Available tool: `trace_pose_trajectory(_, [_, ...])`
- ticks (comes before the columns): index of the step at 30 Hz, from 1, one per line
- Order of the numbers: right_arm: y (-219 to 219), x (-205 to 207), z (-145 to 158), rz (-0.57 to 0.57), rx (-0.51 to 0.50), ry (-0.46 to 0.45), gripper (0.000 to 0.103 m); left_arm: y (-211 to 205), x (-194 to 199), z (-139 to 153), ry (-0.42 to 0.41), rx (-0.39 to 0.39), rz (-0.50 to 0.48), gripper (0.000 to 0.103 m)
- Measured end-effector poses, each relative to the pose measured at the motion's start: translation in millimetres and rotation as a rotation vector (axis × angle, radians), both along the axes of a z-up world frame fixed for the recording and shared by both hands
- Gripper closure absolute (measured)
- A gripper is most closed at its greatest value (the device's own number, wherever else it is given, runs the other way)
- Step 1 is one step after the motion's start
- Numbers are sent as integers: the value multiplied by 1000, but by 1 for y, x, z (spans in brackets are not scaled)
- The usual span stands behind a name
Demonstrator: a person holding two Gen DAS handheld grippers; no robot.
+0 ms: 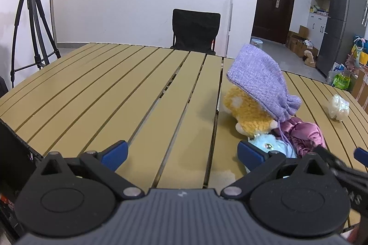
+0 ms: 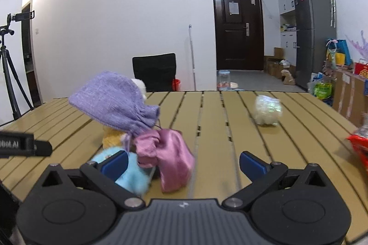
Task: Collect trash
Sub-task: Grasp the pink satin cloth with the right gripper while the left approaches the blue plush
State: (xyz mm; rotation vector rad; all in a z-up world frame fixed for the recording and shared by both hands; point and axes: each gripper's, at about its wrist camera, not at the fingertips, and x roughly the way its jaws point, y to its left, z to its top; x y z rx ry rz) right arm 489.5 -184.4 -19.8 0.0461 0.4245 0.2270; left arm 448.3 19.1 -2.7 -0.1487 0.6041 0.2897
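Slatted table (image 2: 230, 111) carries everything. Largest item: a purple knit pouch (image 2: 112, 100) lying over a heap of an orange plush toy (image 1: 248, 111), a pink satin bag (image 2: 172, 160) and a blue plush toy (image 2: 133, 176). The heap looks like keepers, not trash. Crumpled plastic wrap (image 2: 268, 112) sits alone toward the far right, well apart: likely the trash. A red packet (image 2: 360, 148) lies at the right edge. Left gripper (image 1: 182, 153) spread, empty, over bare slats. Right gripper (image 2: 184, 163) spread, empty, beside the heap.
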Motion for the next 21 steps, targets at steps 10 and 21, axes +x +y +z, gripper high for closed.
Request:
trace_pose_trajectory(10, [6, 46, -16, 7, 181, 127, 62, 3, 9, -6, 20, -16, -10, 0])
trace_pose_trajectory(21, [-40, 27, -14, -75, 286, 98, 78, -36, 5, -3, -20, -13, -121, 0])
